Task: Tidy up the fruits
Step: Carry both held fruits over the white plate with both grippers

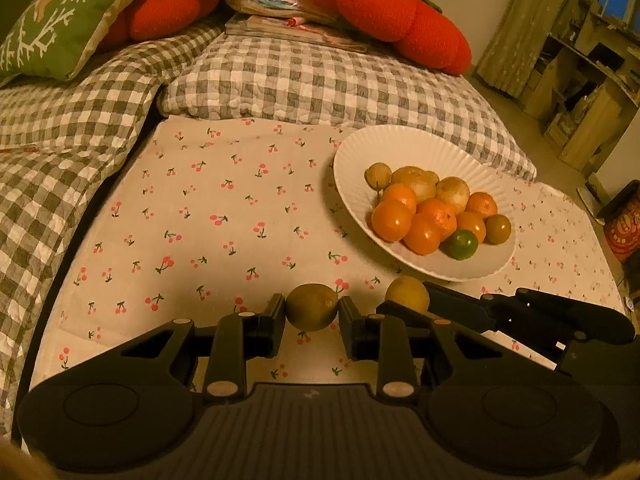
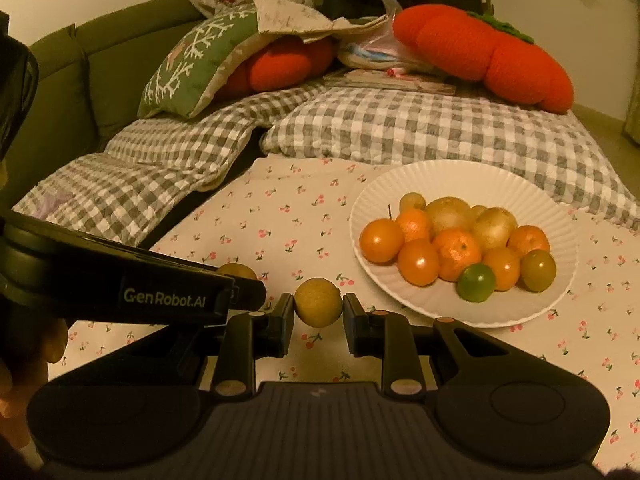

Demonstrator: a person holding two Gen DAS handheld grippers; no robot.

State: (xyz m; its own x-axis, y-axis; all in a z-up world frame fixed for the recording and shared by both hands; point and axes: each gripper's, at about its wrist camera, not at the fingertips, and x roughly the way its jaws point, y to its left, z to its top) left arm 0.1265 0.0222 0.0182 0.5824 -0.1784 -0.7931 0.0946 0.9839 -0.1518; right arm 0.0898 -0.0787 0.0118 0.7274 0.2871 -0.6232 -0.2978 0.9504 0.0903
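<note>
My left gripper [image 1: 312, 312] is shut on a brownish-green round fruit [image 1: 312, 307], held just above the cherry-print cloth [image 1: 224, 208]. My right gripper [image 2: 318, 306] is shut on a yellow-brown round fruit [image 2: 319, 302], which also shows in the left wrist view as the yellow-brown fruit [image 1: 407, 294] to the right of the left one. The two grippers are side by side at the near edge. A white fluted plate [image 1: 400, 140], the same plate [image 2: 460, 184] in the right wrist view, lies ahead and to the right. It holds several orange fruits [image 2: 382, 240], a green lime [image 2: 476, 282] and yellowish ones.
A grey checked quilt [image 1: 304, 76] is bunched behind the cloth. On it lie a green cushion [image 2: 188, 64], orange plush cushions [image 2: 492, 52] and a stack of magazines [image 1: 280, 28]. Wooden shelves [image 1: 588, 80] stand far right. Left of the plate the cloth [image 2: 280, 220] is bare.
</note>
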